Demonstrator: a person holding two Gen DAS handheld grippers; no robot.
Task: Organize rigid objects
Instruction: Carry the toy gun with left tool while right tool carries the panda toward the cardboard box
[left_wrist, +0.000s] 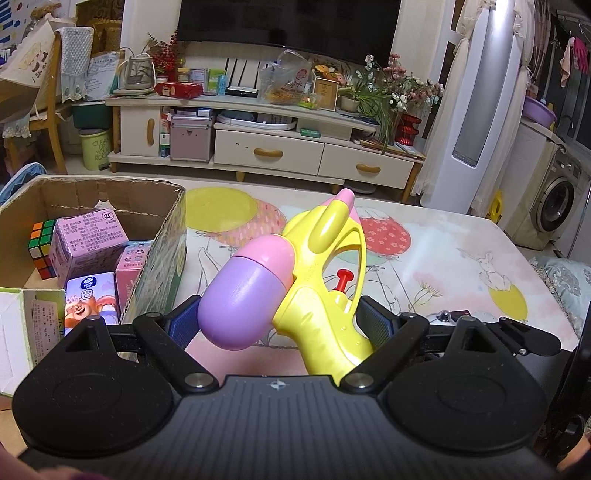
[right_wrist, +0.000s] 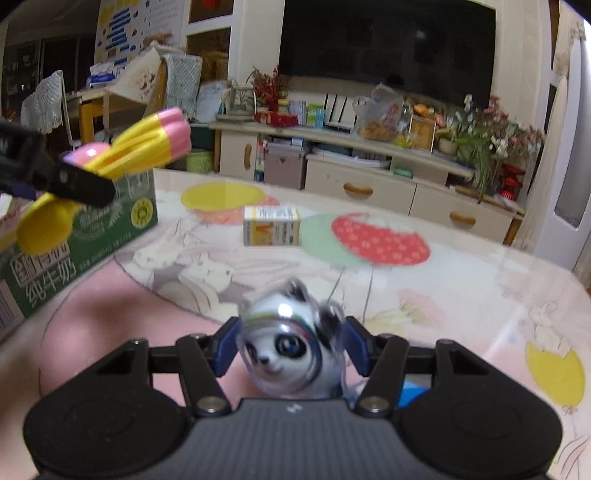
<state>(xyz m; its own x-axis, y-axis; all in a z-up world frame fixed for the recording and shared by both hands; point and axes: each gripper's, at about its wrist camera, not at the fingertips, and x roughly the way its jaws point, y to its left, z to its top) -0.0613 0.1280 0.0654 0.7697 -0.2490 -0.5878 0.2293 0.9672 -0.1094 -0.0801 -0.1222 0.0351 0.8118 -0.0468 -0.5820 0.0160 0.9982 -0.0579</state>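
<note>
My left gripper (left_wrist: 280, 317) is shut on a yellow water pistol (left_wrist: 321, 273) with a pink and purple tank, held above the table just right of an open cardboard box (left_wrist: 162, 236). The box holds a Rubik's cube (left_wrist: 41, 247) and several small cartons. In the right wrist view the pistol (right_wrist: 122, 155) hangs over the green side of the box (right_wrist: 74, 243). My right gripper (right_wrist: 291, 347) is shut on a panda figure in a clear dome (right_wrist: 291, 350), low over the table. A small yellow and white carton (right_wrist: 271, 226) lies farther back on the table.
The table (right_wrist: 443, 295) has a balloon-and-rabbit patterned cloth. Beyond its far edge stand a TV cabinet (left_wrist: 280, 147) and a tall white fan (left_wrist: 476, 99). A washing machine (left_wrist: 557, 199) is at the far right.
</note>
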